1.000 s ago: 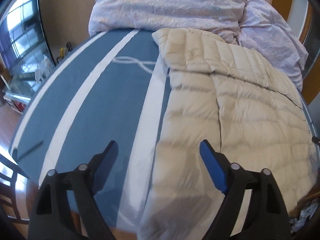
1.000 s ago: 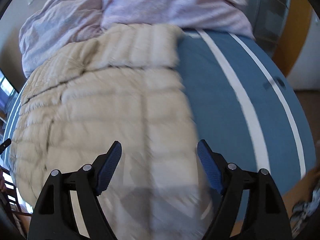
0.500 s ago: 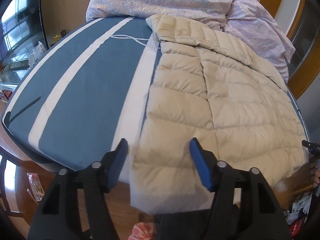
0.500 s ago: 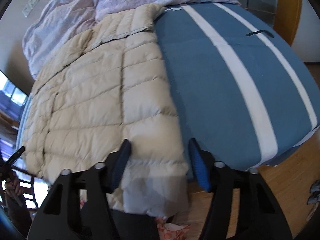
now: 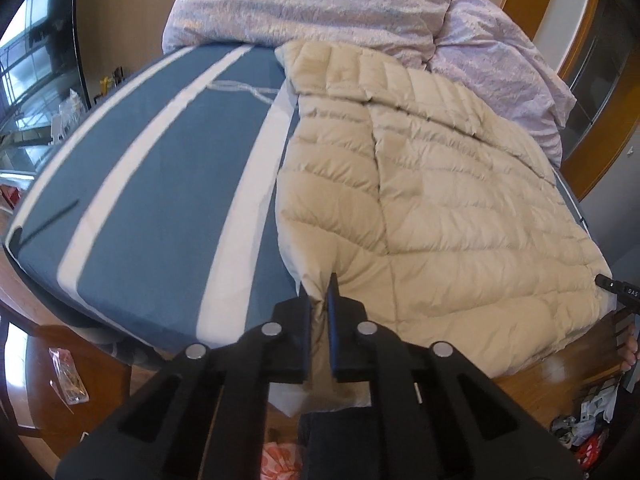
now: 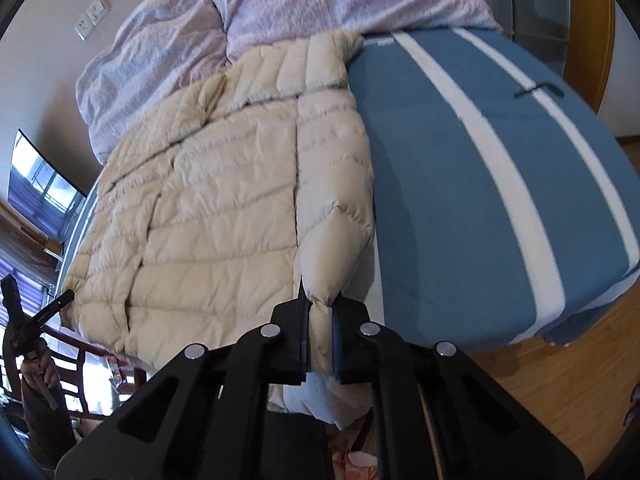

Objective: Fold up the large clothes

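We see a bed [image 5: 152, 184] with a blue, white-striped cover, a crumpled lilac duvet [image 5: 320, 0] at its head and wooden floor [image 6: 560, 380] around it. A beige quilted down jacket [image 5: 440, 208] lies spread across the bed. Our left hand-held gripper [image 5: 319, 316] is clamped on one near hem corner, our right hand-held gripper [image 6: 320, 320] pinches the other.

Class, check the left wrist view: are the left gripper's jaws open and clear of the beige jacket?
No, the left gripper is shut on the beige jacket's hem.
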The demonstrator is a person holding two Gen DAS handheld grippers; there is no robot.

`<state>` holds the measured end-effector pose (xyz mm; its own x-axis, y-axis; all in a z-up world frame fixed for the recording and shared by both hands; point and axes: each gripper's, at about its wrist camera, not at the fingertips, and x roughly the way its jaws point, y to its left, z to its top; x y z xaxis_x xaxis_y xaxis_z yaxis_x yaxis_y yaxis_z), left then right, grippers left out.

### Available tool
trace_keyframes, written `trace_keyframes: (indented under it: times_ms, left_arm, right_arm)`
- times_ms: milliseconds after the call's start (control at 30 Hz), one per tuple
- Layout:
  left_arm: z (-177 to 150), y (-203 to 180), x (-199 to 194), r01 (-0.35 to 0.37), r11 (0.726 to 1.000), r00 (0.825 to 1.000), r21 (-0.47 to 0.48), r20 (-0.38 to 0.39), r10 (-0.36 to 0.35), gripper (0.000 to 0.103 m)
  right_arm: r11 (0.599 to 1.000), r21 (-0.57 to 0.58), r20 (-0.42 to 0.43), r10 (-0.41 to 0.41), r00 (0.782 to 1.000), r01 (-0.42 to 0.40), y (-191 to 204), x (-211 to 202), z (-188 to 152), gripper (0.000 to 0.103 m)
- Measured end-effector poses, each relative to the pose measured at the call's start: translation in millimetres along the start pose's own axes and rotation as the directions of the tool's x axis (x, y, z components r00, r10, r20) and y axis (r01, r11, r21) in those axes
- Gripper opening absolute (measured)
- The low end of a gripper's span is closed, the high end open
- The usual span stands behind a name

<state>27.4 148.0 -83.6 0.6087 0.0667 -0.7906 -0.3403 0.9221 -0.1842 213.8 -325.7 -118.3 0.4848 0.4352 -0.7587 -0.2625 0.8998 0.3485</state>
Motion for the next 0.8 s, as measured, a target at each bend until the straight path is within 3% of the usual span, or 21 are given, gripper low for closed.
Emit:
trace_keyframes:
  times_ms: [200, 433, 800]
  left_arm:
    - [33, -11, -17, -0.025, 1.0, 0.997, 0.019, 0.068, 0.024, 0.006]
    - [89, -35, -21, -0.114, 0.992, 0.983, 0.055, 0.153, 0.105, 0.006]
    - [188, -59, 22, -0.21, 0.977, 0.96, 0.033, 0.197, 0.199, 0.006]
  right_arm:
    - [1.0, -0.008, 0.066, -0.009, 0.998, 0.009, 11, -10, 30, 0.009]
    - [0.997, -0.046, 0.131, -0.05, 0.99, 0.056, 33, -5, 78, 0.008]
    - [0.993, -0.006, 0.199, -0.115, 0.973, 0.118, 45, 36, 175, 0.008]
